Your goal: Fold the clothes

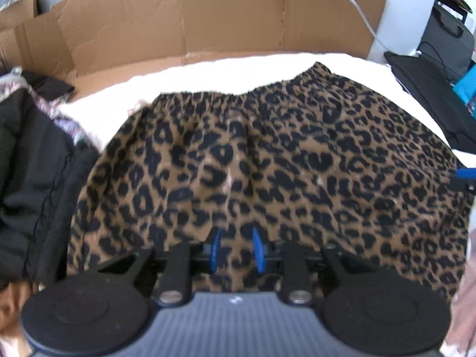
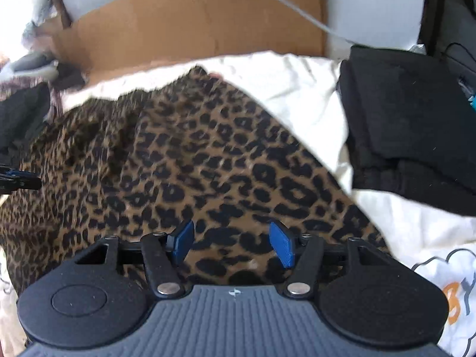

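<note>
Spread flat across white bedding [image 1: 267, 68], a leopard-print skirt [image 1: 267, 163] with its gathered elastic waistband [image 1: 238, 95] at the far edge, presumably laid out this way so a clean fold can be made. Thin, soft woven cloth, tan with black blotches, falling in shallow pleats from the puckered band. Over the near hem, the left gripper [image 1: 236, 250], its blue fingers [image 1: 214, 250] narrowly parted with patterned cloth showing in the gap; whether pinched or merely hovering, cannot tell. Farther along the same hem, the right gripper [image 2: 233, 244], blue ribbed fingers [image 2: 282, 245] standing wide apart, clamping nothing, skirt only beneath. Likely poised at two hem points for lifting toward the waistband. Behind, a creased, matte, stiff flattened cardboard sheet [image 1: 184, 20] with a white cable [image 1: 360, 12] draped over it. Left, a heap of dark fuzzy garments [image 1: 35, 178]; right, a neat stack of folded black clothing [image 2: 410, 125] on the bedding.
</note>
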`<state>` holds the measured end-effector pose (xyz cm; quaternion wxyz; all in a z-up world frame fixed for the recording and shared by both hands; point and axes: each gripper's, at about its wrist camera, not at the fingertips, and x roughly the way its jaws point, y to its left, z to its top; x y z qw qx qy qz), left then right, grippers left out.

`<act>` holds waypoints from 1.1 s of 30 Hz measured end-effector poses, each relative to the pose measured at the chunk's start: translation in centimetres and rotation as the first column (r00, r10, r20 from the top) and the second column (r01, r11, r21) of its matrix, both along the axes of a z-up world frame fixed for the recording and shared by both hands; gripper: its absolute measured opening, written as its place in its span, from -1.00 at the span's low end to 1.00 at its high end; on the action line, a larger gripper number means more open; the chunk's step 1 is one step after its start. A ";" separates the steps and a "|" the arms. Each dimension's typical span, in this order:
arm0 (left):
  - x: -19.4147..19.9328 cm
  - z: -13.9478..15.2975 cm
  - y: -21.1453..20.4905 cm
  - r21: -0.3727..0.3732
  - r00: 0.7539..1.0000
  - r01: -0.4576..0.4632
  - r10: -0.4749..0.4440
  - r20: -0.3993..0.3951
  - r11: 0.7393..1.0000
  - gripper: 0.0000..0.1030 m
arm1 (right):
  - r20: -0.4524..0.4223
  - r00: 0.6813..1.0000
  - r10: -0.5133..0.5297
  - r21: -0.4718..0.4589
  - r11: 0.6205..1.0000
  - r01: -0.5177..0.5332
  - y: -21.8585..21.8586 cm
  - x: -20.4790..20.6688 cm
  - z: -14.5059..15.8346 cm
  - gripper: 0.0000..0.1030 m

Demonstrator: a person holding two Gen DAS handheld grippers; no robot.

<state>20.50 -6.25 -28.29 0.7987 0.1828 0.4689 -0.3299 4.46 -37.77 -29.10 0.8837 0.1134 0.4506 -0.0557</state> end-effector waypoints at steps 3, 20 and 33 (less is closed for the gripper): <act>-1.1 -0.8 1.1 0.021 0.999 0.014 -0.013 -0.040 1.000 -0.51 | -0.039 0.998 0.039 -0.043 0.998 -0.040 1.5 0.1 -0.7 0.22; -4.4 -1.3 7.6 0.092 0.997 -0.020 0.027 -0.075 0.996 -0.51 | -0.157 0.981 0.111 -0.093 0.988 -0.126 4.3 -1.5 -1.1 0.24; -7.9 -2.2 6.9 0.040 0.989 0.081 -0.075 -0.129 0.996 -0.49 | -0.213 0.947 0.241 -0.041 0.966 -0.255 7.0 -2.9 -1.7 0.25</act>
